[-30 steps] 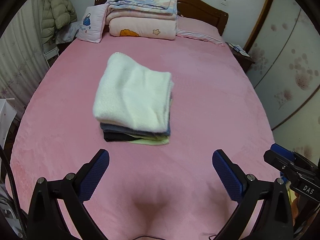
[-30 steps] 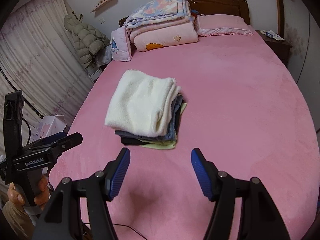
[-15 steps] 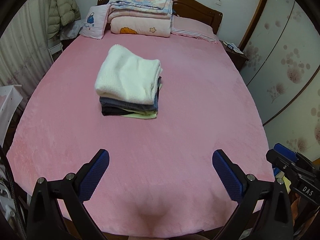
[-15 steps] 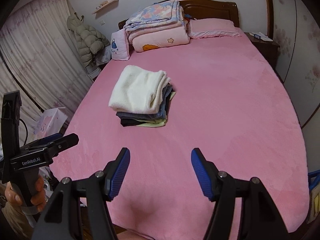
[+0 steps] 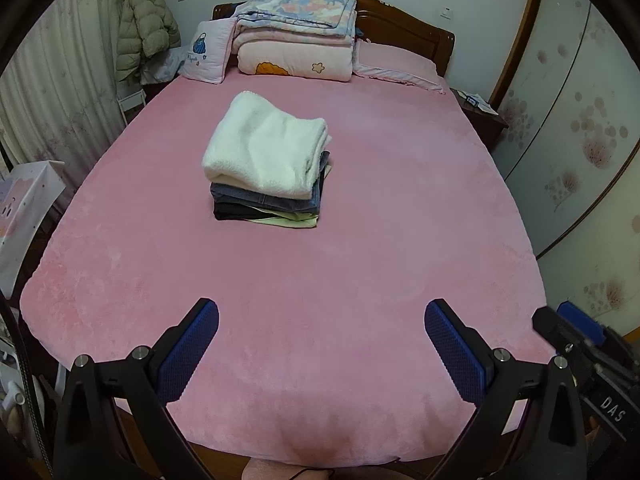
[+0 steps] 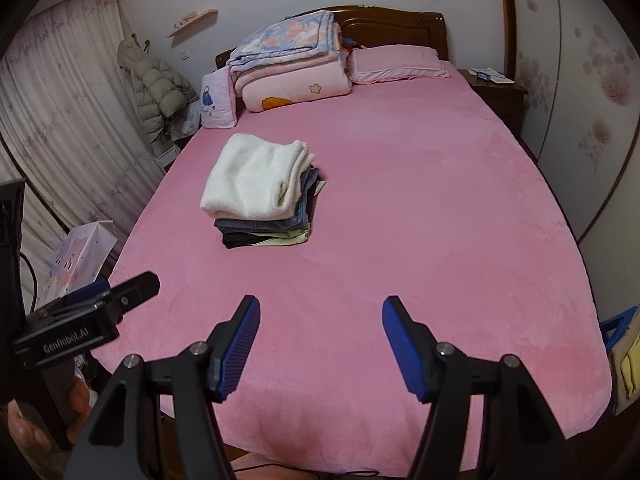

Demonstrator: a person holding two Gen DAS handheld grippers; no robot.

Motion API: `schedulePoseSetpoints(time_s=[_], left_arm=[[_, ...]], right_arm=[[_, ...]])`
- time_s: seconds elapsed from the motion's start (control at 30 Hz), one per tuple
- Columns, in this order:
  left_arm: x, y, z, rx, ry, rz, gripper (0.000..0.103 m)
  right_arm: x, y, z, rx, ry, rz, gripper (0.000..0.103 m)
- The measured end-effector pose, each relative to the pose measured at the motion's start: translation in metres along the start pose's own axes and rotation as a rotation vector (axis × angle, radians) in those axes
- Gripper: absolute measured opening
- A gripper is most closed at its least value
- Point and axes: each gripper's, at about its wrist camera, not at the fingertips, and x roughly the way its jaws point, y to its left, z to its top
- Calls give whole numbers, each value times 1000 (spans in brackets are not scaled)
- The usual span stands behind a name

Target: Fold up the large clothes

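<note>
Pink bedspread [image 5: 360,264], folded clothes stack [image 5: 266,168], curtain [image 6: 60,128], wardrobe [image 5: 580,120]

Pink bed [image 5: 360,280]: clothes stack [image 5: 268,172] mid-left, folded quilts [image 5: 296,40], pillow [image 5: 396,64], cushion [image 5: 208,54] at headboard.

Stack of folded clothes [image 5: 266,172] on the bed [image 5: 380,248], left of centre, well apart from the foot edge. Behind it, at the headboard [image 5: 404,28]: folded quilts [image 5: 296,36], cushion [image 5: 206,56] to their left, pillow [image 5: 394,66] to their right. Nightstand [image 5: 480,114] right of the bed.
</note>
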Motion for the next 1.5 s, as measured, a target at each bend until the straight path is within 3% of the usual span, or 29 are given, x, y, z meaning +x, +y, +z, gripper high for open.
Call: schedulePoseSetpoints(time_s=[0.2, 1.5], left_arm=[[-2, -12, -7, 28, 3, 12, 102], [2, -22, -6, 94, 6, 37, 102]], right_arm=[[-8, -1, -2, -5, -30, -26, 64], [6, 2, -4, -27, 17, -51, 64]])
